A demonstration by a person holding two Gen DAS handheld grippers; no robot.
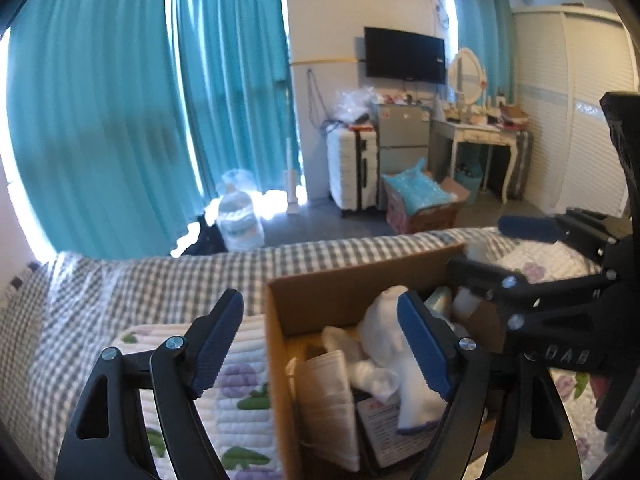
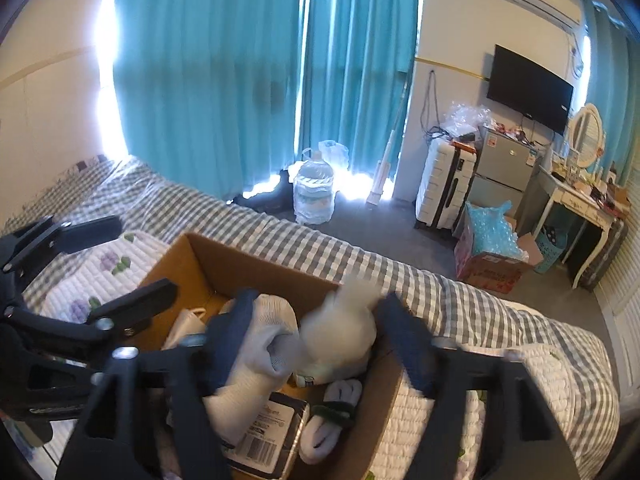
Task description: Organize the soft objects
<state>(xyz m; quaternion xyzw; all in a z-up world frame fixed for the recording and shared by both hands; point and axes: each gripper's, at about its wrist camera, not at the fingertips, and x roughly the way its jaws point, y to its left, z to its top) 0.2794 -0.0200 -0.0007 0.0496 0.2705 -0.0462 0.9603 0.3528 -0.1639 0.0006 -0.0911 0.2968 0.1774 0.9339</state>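
An open cardboard box (image 1: 276, 344) stands on the bed and holds white socks (image 1: 380, 360), a folded face mask (image 1: 328, 384), a white plush toy (image 2: 344, 332) and a flat dark packet (image 2: 272, 436). My left gripper (image 1: 320, 344) is open above the box's left wall, holding nothing. My right gripper (image 2: 316, 340) is open over the box, its fingers either side of the plush toy and a pale sock (image 2: 260, 344), not closed on them. The right gripper also shows in the left wrist view (image 1: 492, 248), and the left gripper in the right wrist view (image 2: 132, 256).
The box (image 2: 248, 264) sits on a grey checked bed cover (image 1: 160, 280) beside a white floral quilt (image 1: 240, 400). Beyond the bed are teal curtains (image 1: 120, 100), a water bottle (image 2: 314, 196), a white suitcase (image 1: 352, 168), a small fridge and a dressing table (image 1: 476, 132).
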